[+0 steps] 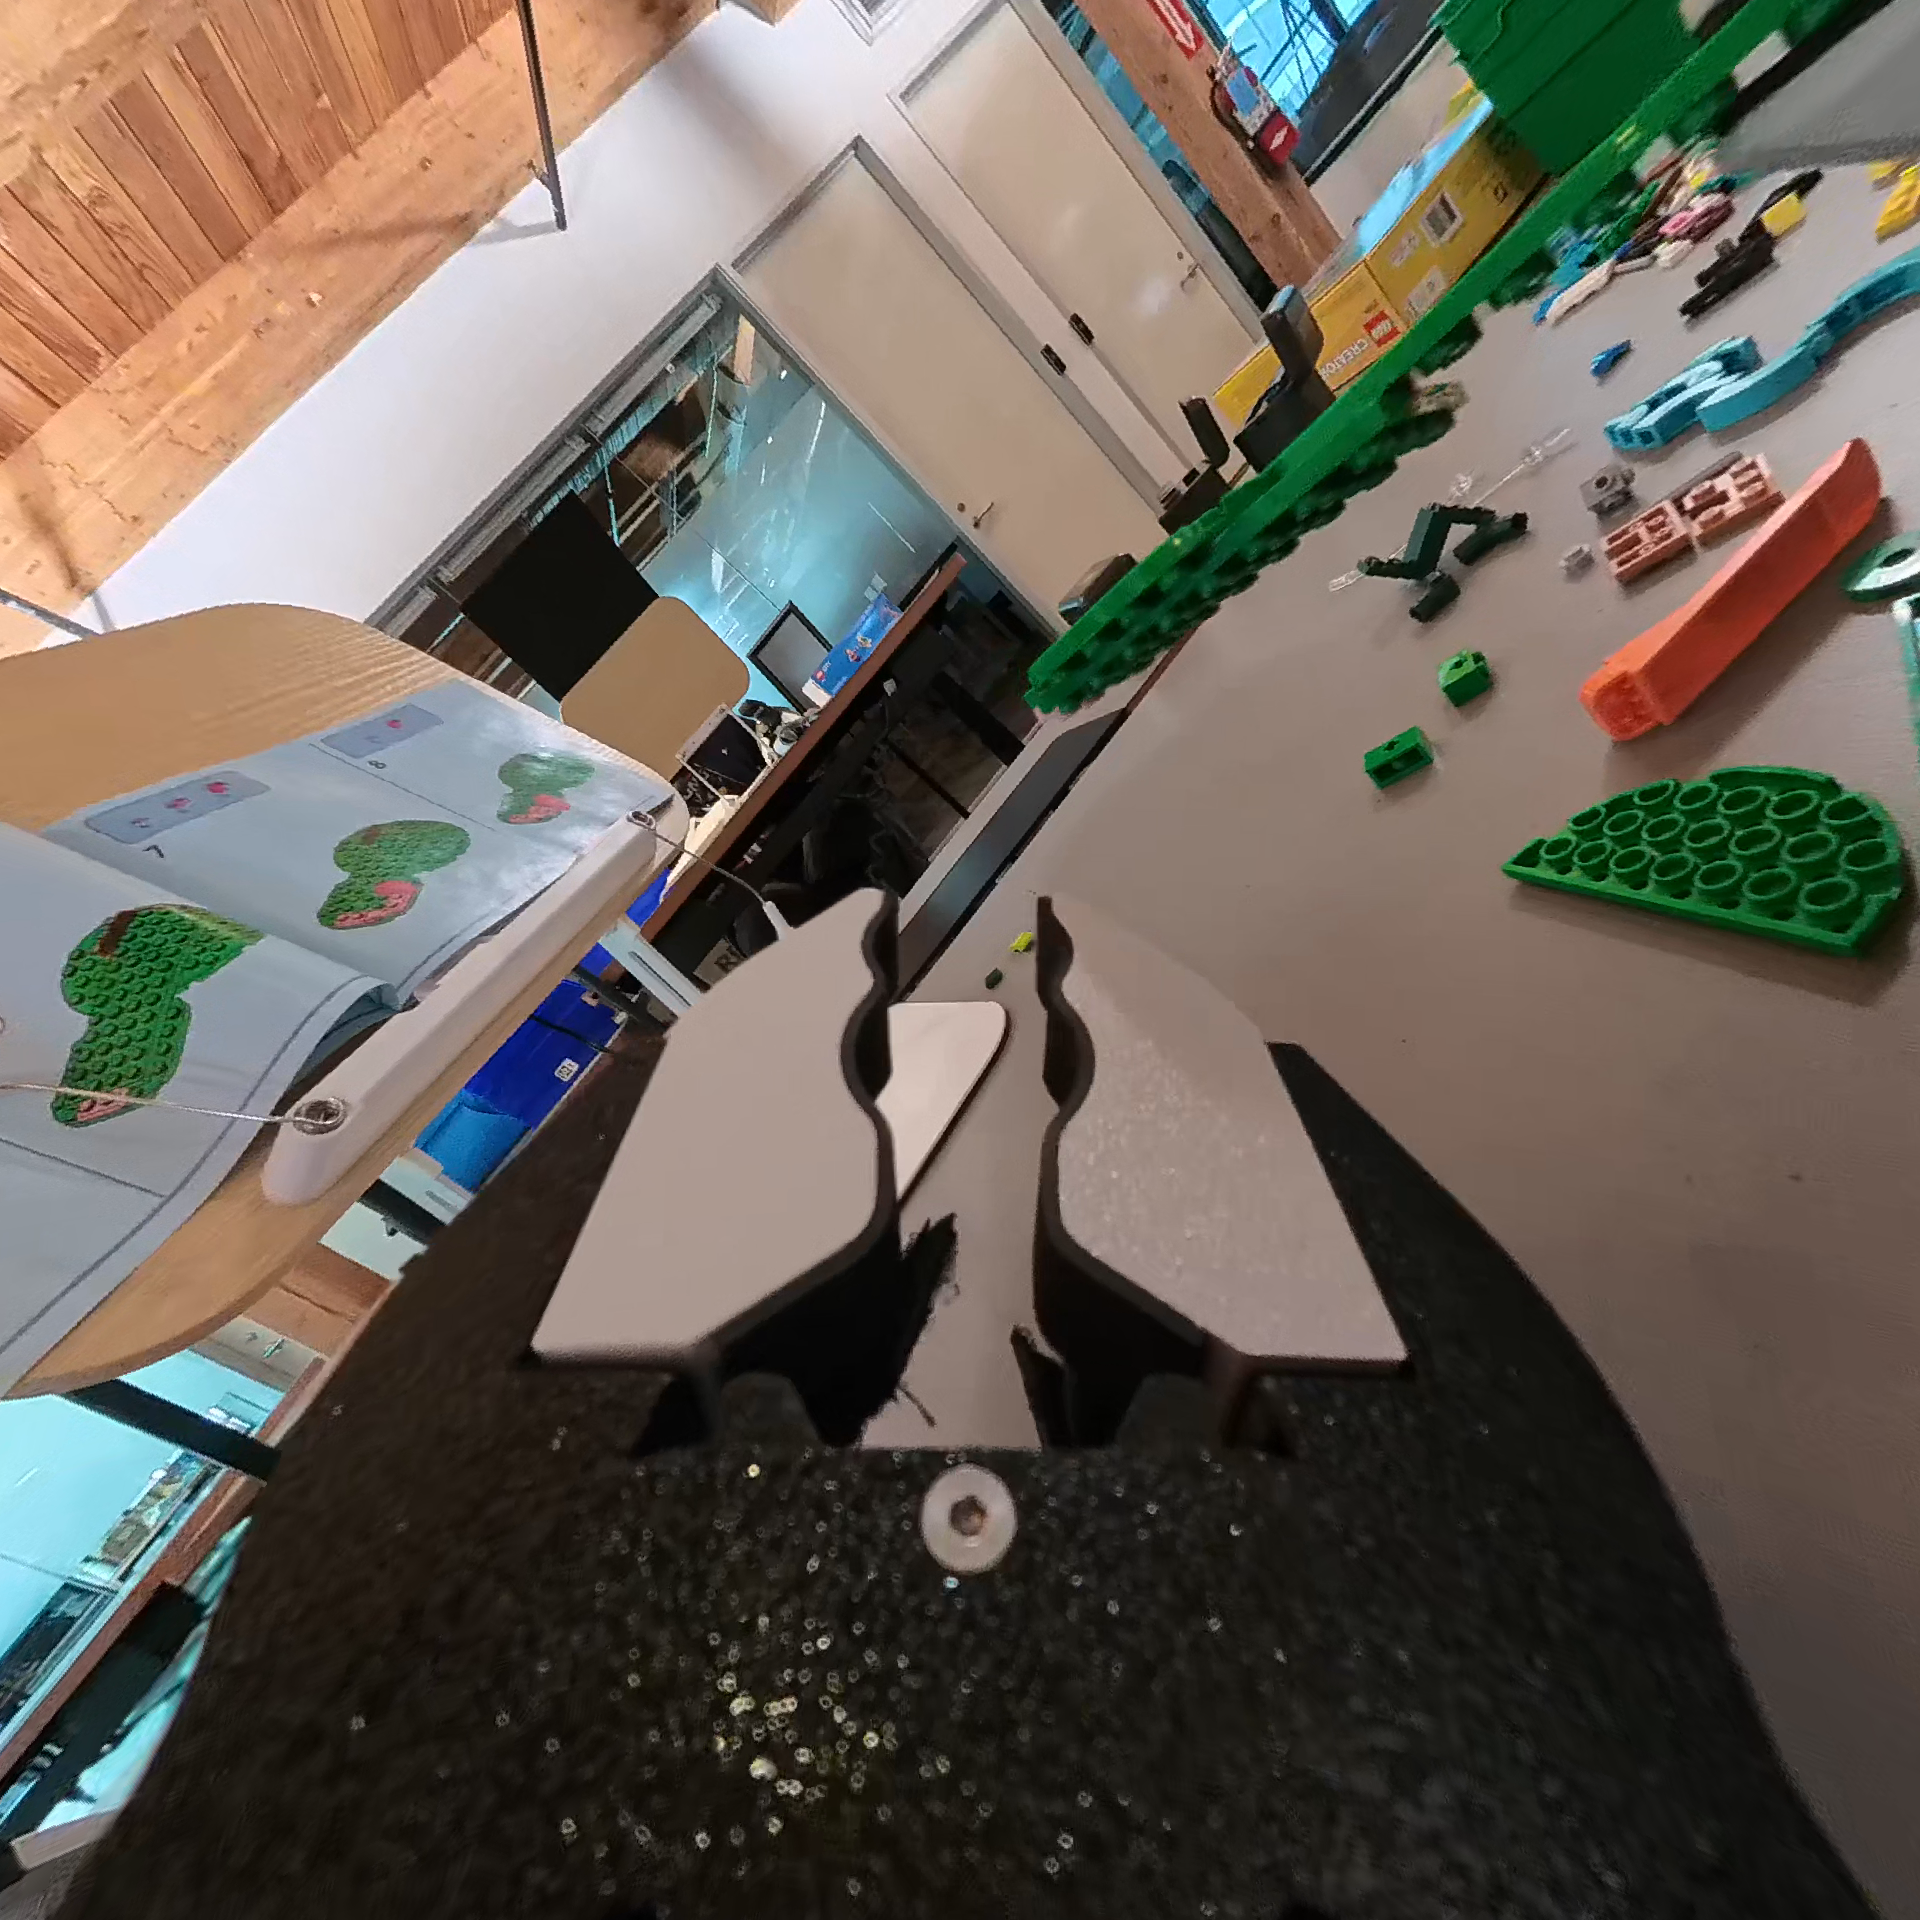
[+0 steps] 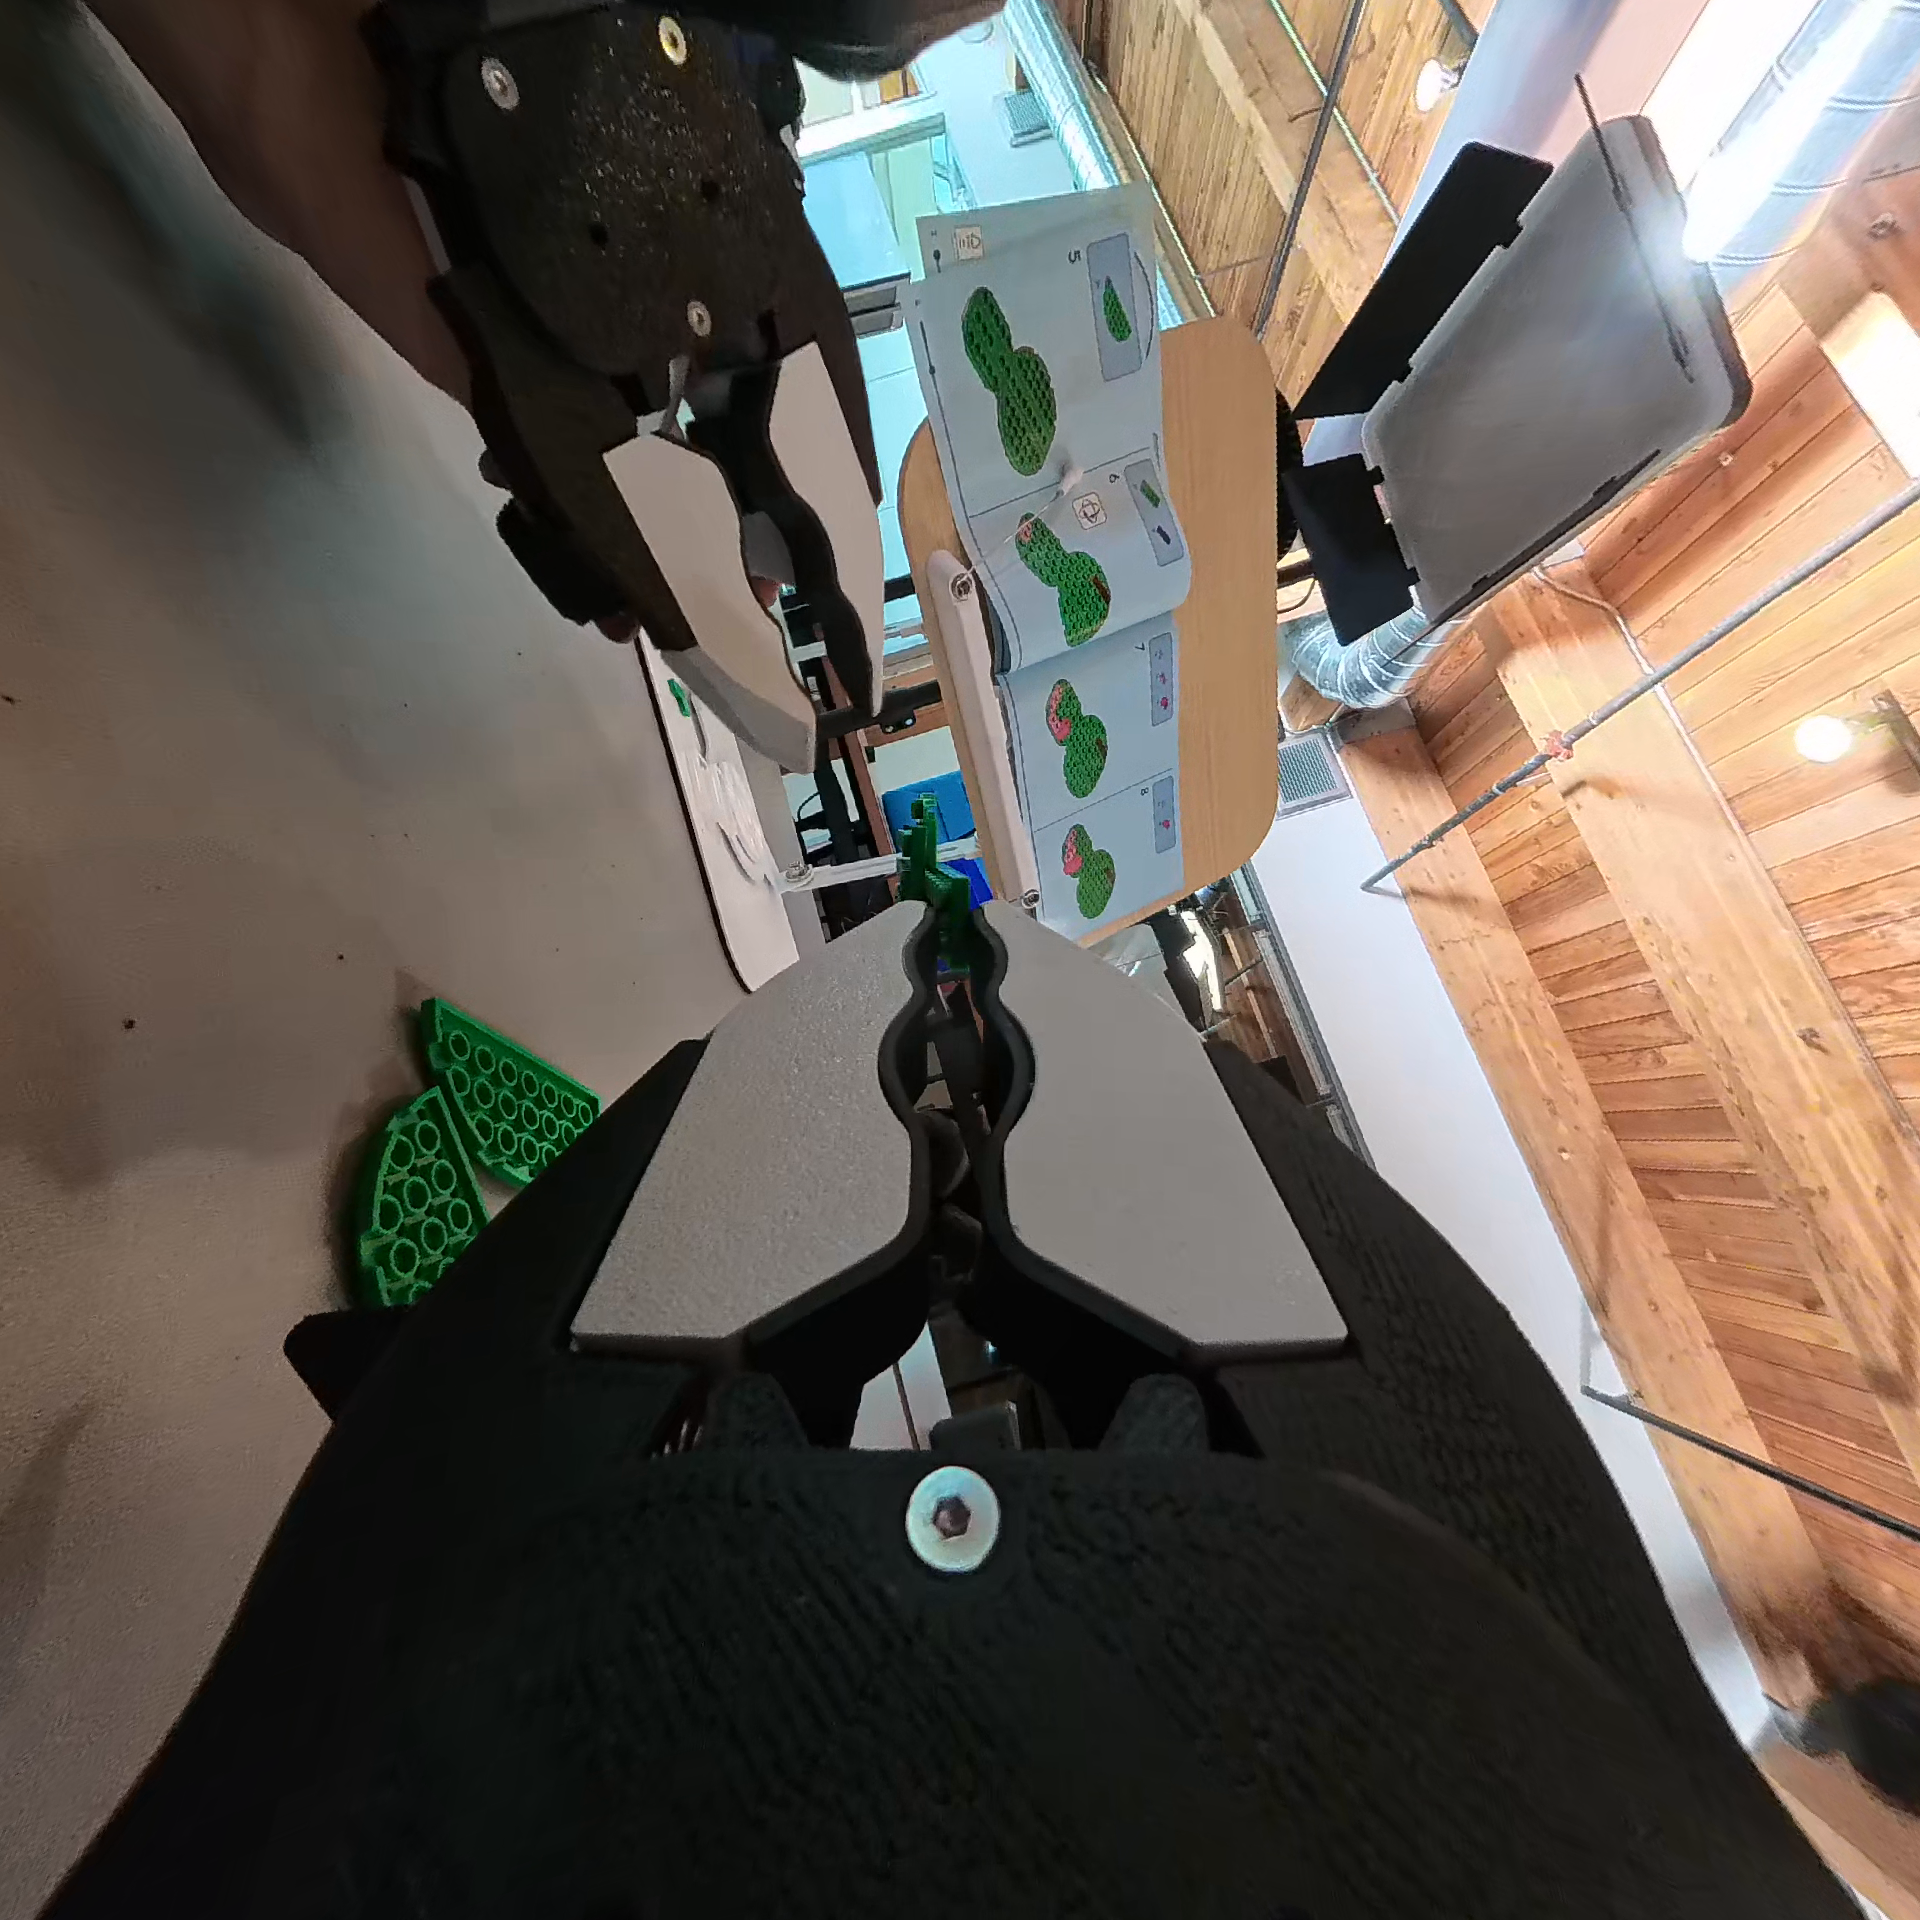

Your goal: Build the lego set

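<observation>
My left gripper (image 1: 961, 925) is open and empty, held low over the grey table (image 1: 1455, 1143). A green half-round plate (image 1: 1725, 857) lies studs-down to its right. My right gripper (image 2: 951, 920) is shut on a small green lego piece (image 2: 928, 873) that sticks out past its fingertips, held in the air. The left gripper (image 2: 831, 727) also shows in the right wrist view, above and ahead of the right one. Two green rounded plates (image 2: 499, 1101) lie studs-down on the table to the right gripper's left.
An open instruction booklet (image 1: 260, 883) rests on a wooden stand (image 2: 1216, 623) at the table's edge. An orange brick separator (image 1: 1735, 603), small green bricks (image 1: 1397, 756), teal curved pieces (image 1: 1766, 374), a large green baseplate (image 1: 1247, 540) and a yellow box (image 1: 1382, 301) lie farther off. My right gripper's tips are some 11 cm from the green half-round plate (image 1: 1725, 857). Look for it in the right wrist view (image 2: 487, 1102) too.
</observation>
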